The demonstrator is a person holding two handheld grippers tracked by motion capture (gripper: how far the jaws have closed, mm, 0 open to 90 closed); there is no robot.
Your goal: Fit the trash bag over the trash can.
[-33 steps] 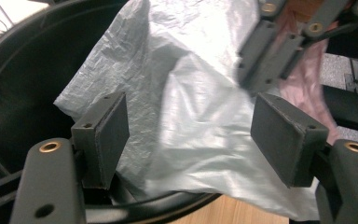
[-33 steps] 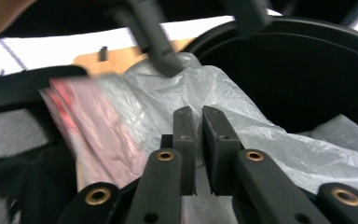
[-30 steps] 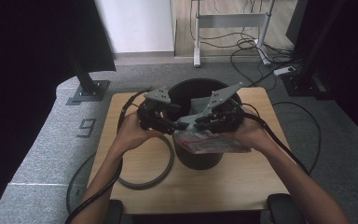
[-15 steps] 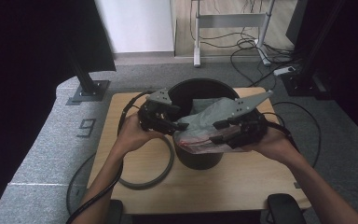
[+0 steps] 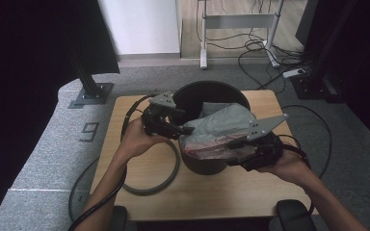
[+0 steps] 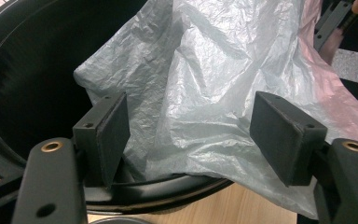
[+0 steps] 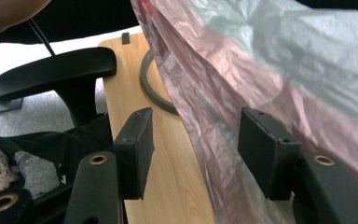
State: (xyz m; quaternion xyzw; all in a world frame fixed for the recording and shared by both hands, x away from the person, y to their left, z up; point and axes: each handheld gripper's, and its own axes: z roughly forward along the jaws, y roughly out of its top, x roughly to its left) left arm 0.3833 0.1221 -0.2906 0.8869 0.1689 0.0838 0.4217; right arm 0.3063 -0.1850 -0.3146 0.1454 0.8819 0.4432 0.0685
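A black bin (image 5: 211, 94) stands on a wooden table (image 5: 212, 195). A crinkled grey plastic bag (image 5: 221, 126), pink-tinted along its lower side, drapes over the bin's front rim. My left gripper (image 5: 182, 129) is at the bin's left rim. In the left gripper view it (image 6: 191, 126) is open, with the bag (image 6: 214, 79) and the bin's rim (image 6: 168, 184) between its pads, unclamped. My right gripper (image 5: 236, 153) is at the bin's front right. The right gripper view shows it (image 7: 196, 140) open, the bag's pink edge (image 7: 214, 116) hanging between its pads.
A grey ring (image 5: 166, 180) lies flat on the table left of the bin, also visible in the right gripper view (image 7: 156, 91). A black chair armrest (image 7: 56, 70) sits off the table's near edge. Cables trail from both grippers. Stands and cables are on the floor behind.
My right gripper has moved right and toward the person, down to the bin's front right. The bag now spreads wider over the front rim. The left gripper has barely moved.
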